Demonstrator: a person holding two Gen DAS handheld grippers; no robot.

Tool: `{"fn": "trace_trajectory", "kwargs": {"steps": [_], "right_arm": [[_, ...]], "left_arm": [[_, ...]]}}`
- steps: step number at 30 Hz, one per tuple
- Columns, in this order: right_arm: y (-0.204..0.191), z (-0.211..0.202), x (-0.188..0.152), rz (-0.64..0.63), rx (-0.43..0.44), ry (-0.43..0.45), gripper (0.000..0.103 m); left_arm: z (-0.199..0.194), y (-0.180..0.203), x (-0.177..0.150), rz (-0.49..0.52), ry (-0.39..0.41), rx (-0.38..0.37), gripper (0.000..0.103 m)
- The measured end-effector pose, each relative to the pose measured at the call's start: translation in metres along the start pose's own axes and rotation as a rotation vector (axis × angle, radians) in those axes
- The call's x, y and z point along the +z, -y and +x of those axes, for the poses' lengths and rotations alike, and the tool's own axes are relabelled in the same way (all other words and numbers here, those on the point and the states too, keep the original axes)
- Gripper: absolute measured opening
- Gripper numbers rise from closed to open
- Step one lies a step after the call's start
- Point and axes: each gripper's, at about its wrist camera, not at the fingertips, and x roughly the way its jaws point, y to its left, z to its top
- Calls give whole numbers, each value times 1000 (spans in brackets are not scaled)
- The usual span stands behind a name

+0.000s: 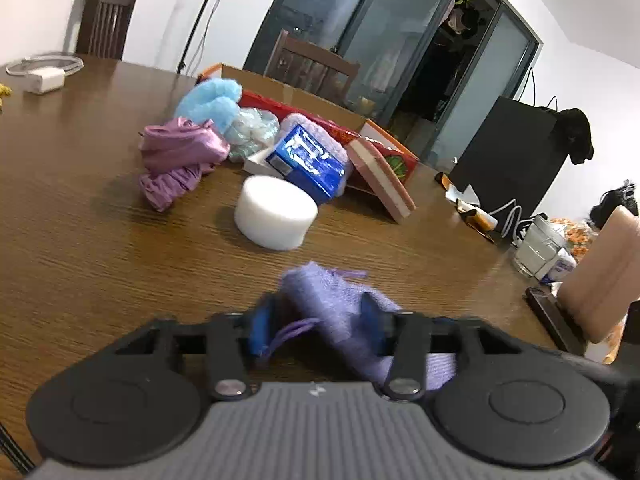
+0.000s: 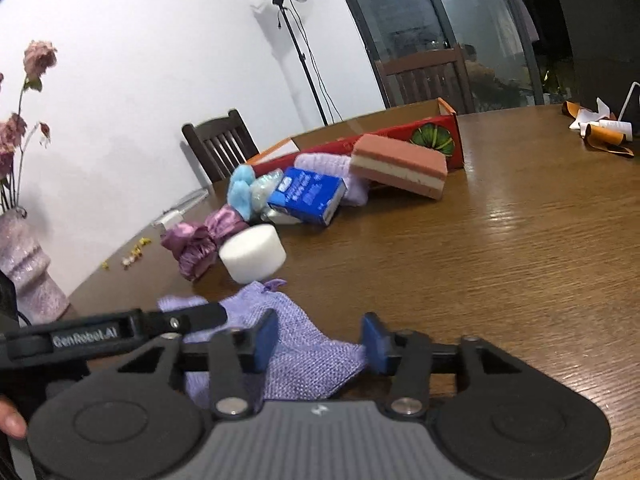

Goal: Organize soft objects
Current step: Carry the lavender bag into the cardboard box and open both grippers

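My left gripper [image 1: 318, 322] is shut on a lavender knit pouch [image 1: 336, 308] with a drawstring, holding it just above the wooden table [image 1: 100, 220]. The same pouch [image 2: 296, 344] lies under my right gripper [image 2: 320, 338], which is open with its blue pads on either side of the cloth. The left gripper's arm [image 2: 112, 330] crosses the right wrist view at left. Ahead lie a white foam cylinder [image 1: 276, 212], a purple satin cloth [image 1: 176, 156], a blue fluffy item [image 1: 212, 100], a blue tissue pack [image 1: 308, 162], a pink layered sponge [image 1: 382, 178] and a red cardboard box [image 1: 320, 116].
A charger and cable [image 1: 42, 74] lie at the table's far left. A vase with dried flowers [image 2: 24, 256] stands at left in the right wrist view. Papers and cables [image 1: 476, 210] sit by a black box [image 1: 508, 160] at right. Chairs stand around the table.
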Motion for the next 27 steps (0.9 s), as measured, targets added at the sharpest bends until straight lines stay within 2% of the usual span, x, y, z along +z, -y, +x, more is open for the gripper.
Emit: {"fn": "trace_trajectory", "kwargs": {"steps": [1,2,6,7,8,10,12,13,16,19,21,24,26,27], "right_arm": [[-3,2,-2,-38,-20,-11,0],[-6,3,-4,-65,-34,-8,0],[-10,2,-5,-78,-20,-8,2],[-8,2,-4,-67,-18,-9,9],[-4,-1,-2,-32,-18,1,11],[4,-11,4,30,-6,35,21],[9,-26,8,57,25,61,36],[8,-31,7,50,49,54,47],[2,-38,-1,43,117,12,49],[1,-34,-11,111,172,-29,51],[1,-27,-14,145,185,-49,51],[0,-20,-16,176,184,-34,47],[0,-18,-15,197,203,-16,24],[-1,-15,-14,200,210,-9,20]], "left_arm": [[2,-1,0,-6,-10,-20,22],[3,-1,-1,-11,-14,-29,18],[3,1,-2,2,-6,-17,13],[2,1,-2,4,-2,-14,12],[0,2,-1,10,5,-3,12],[-6,2,-1,25,36,47,11],[-11,2,-3,24,63,82,11],[-12,1,-3,10,69,87,11],[-16,2,-9,-39,97,106,11],[-19,7,-16,-44,117,141,11],[-22,12,-23,-37,122,159,11],[-26,22,-35,1,111,166,11],[-30,26,-39,21,123,175,11],[-31,27,-39,23,123,169,11]]}}
